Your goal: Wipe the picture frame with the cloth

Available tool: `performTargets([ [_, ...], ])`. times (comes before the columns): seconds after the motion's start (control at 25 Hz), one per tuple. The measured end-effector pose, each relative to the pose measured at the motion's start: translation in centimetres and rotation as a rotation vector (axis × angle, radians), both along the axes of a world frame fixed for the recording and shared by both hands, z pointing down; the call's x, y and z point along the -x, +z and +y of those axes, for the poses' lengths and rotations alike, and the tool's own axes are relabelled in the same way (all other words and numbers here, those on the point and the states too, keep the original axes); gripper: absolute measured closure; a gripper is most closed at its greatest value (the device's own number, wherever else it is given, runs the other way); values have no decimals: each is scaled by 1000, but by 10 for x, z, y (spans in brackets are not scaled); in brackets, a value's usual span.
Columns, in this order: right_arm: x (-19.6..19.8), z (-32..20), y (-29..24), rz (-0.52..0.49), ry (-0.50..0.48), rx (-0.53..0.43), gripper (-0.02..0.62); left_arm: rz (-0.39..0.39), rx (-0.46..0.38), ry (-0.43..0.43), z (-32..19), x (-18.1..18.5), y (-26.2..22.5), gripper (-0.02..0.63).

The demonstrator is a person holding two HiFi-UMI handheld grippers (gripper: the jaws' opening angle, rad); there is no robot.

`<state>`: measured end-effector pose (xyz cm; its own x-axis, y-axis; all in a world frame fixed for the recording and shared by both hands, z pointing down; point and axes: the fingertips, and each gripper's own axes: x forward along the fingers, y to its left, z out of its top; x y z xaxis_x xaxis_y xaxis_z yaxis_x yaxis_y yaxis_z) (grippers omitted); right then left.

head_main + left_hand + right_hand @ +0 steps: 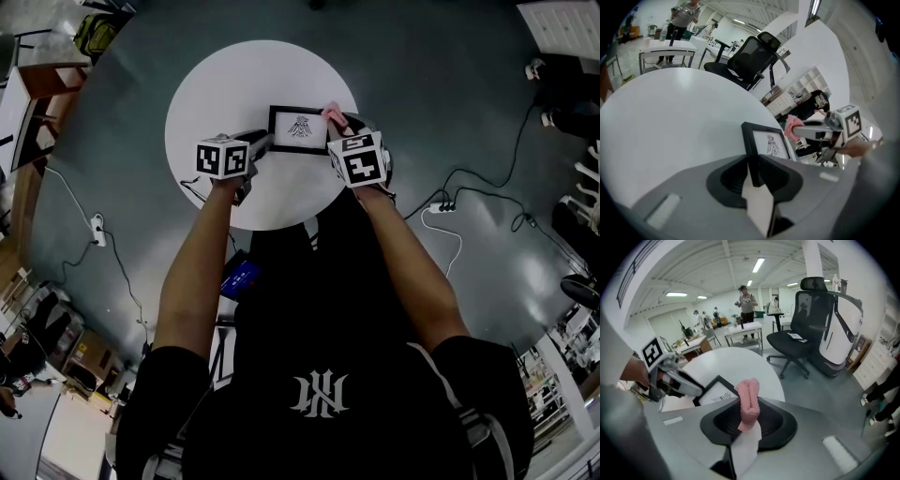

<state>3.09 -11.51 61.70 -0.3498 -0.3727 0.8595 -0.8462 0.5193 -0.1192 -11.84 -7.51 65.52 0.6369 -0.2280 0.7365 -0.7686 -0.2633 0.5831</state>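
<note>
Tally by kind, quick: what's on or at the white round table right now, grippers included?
picture frame: 1
pink cloth: 1
grippers: 2 (left gripper clamped on the frame's edge, right gripper clamped on the cloth)
round white table: 1
Total: 5

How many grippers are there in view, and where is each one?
2. The left gripper clamps the picture frame's left edge; the right gripper, holding the pink cloth, is beside its right edge.

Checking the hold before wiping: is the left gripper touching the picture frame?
Touching. Left gripper view: the left gripper clamps the picture frame by its black edge.
</note>
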Motion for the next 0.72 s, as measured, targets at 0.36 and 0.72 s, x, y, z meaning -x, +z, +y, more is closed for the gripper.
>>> performTargets([
  [0.36, 120, 13, 3, -159, -354, 11, 512, 12, -13, 3, -2, -3, 0, 531],
  [0.72, 133, 21, 32, -139, -441, 96, 515, 22, -19, -6, -3, -2, 0, 531],
])
